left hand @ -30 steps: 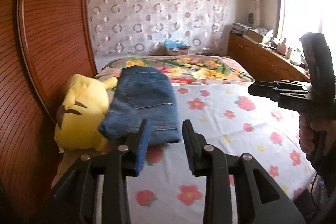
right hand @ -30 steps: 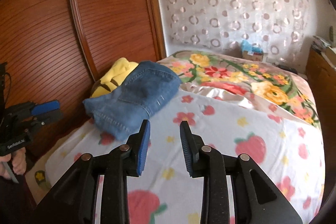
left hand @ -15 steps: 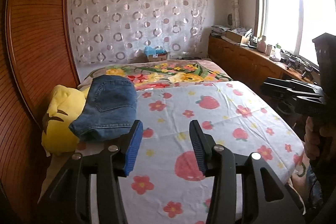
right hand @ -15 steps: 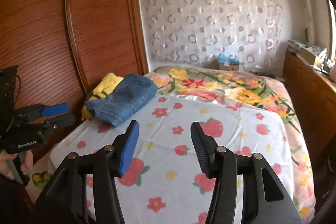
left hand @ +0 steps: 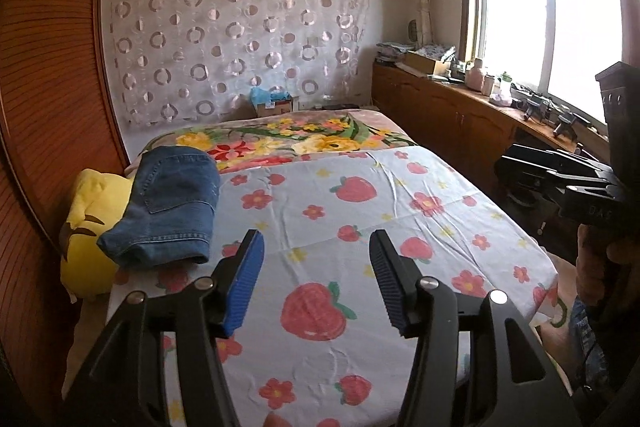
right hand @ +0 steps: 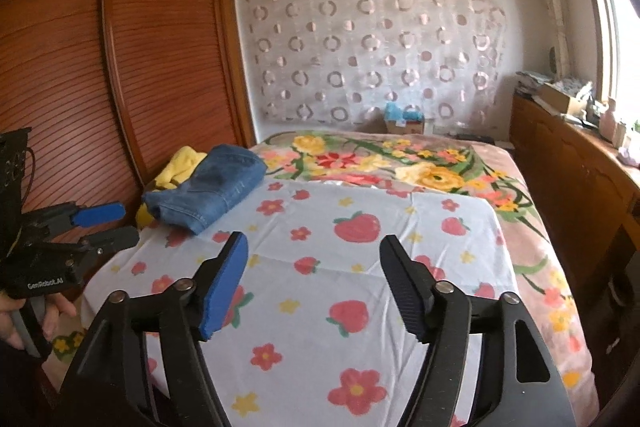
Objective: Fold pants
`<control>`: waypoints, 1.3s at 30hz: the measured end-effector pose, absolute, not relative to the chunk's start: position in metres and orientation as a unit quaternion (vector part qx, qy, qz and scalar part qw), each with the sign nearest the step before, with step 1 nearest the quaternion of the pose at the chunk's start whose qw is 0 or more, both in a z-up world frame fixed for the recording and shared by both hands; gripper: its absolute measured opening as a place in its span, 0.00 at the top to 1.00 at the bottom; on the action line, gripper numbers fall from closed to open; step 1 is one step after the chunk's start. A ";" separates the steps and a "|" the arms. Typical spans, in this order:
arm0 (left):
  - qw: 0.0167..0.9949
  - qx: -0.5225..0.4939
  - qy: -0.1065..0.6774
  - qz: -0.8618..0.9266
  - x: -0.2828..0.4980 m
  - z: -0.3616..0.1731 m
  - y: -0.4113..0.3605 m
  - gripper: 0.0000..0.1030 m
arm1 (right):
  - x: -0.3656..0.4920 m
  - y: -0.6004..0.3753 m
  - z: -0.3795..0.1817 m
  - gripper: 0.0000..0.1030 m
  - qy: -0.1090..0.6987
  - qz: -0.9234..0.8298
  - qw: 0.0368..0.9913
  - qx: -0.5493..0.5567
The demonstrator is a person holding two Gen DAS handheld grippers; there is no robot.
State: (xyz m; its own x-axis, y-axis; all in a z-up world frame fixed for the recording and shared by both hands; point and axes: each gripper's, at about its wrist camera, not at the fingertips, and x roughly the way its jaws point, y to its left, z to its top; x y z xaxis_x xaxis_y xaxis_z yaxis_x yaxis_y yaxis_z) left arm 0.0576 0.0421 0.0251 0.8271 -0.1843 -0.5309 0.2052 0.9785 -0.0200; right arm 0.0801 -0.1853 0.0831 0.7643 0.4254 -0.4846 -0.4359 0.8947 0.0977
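Folded blue denim pants [left hand: 168, 207] [right hand: 210, 189] lie at the left side of the bed, partly resting on a yellow plush toy [left hand: 90, 223] [right hand: 176, 165]. My left gripper [left hand: 316, 251] hangs over the strawberry-print sheet [left hand: 360, 227], to the right of and nearer than the pants; its jaws are opening with nothing between them. My right gripper [right hand: 314, 259] is also above the sheet [right hand: 360, 267], well short of the pants, its jaws opening and empty. Each gripper appears in the other's view, the left gripper [right hand: 106, 225] at the left edge and the right gripper [left hand: 516, 167] at the right.
A brown slatted wardrobe [right hand: 120, 67] stands along the bed's left side. A floral blanket [right hand: 400, 163] covers the far half of the bed. A wooden cabinet [left hand: 460, 115] with clutter runs under the window at the right. A small box [left hand: 272, 101] sits by the curtained back wall.
Both grippers have drawn back from the folded pants, which now look smaller and farther away. Both pairs of jaws have spread wider apart. The pants stay put on the plush toy.
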 end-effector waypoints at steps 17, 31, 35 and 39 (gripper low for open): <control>0.961 0.040 0.265 -0.062 0.048 0.029 -0.002 0.47 | 0.052 -0.214 0.085 0.19 0.252 0.181 0.951 -0.006; 0.969 0.008 0.245 -0.044 0.027 0.059 0.006 0.47 | 0.026 -0.218 0.115 0.16 0.216 0.158 0.964 0.005; 0.971 0.004 0.238 -0.035 0.021 0.066 0.012 0.47 | 0.020 -0.217 0.122 0.16 0.206 0.157 0.966 0.006; 0.973 0.004 0.229 -0.024 0.016 0.071 0.018 0.47 | 0.013 -0.216 0.127 0.16 0.196 0.157 0.968 0.005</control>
